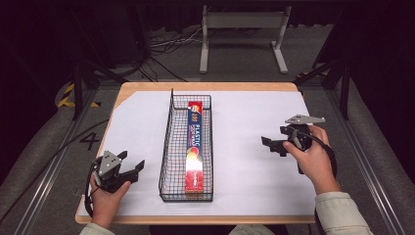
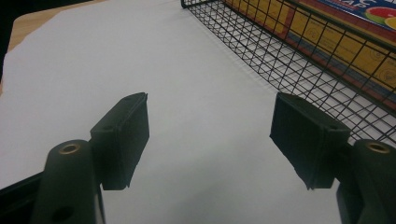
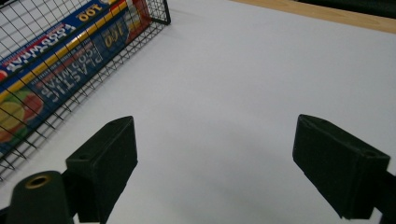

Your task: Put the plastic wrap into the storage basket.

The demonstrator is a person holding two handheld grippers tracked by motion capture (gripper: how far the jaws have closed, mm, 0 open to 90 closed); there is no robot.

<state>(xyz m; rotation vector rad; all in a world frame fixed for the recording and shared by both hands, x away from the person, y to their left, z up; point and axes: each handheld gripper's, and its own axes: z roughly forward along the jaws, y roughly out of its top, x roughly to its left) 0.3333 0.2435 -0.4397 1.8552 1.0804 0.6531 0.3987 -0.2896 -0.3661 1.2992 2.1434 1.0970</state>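
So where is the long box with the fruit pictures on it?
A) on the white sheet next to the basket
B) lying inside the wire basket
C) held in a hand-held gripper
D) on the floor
B: the box lies flat along the bottom of the black wire basket, while the left hand-held gripper and the right hand-held gripper sit open and empty on either side.

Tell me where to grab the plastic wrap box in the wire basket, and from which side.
The plastic wrap box lies flat and lengthwise in the narrow wire basket, whose walls block its long sides from the table. Probably best to come from straight above and pinch across its narrow width near mid-length. It sits toward the basket's right wall, so the right hand-held gripper, open, looks closer.
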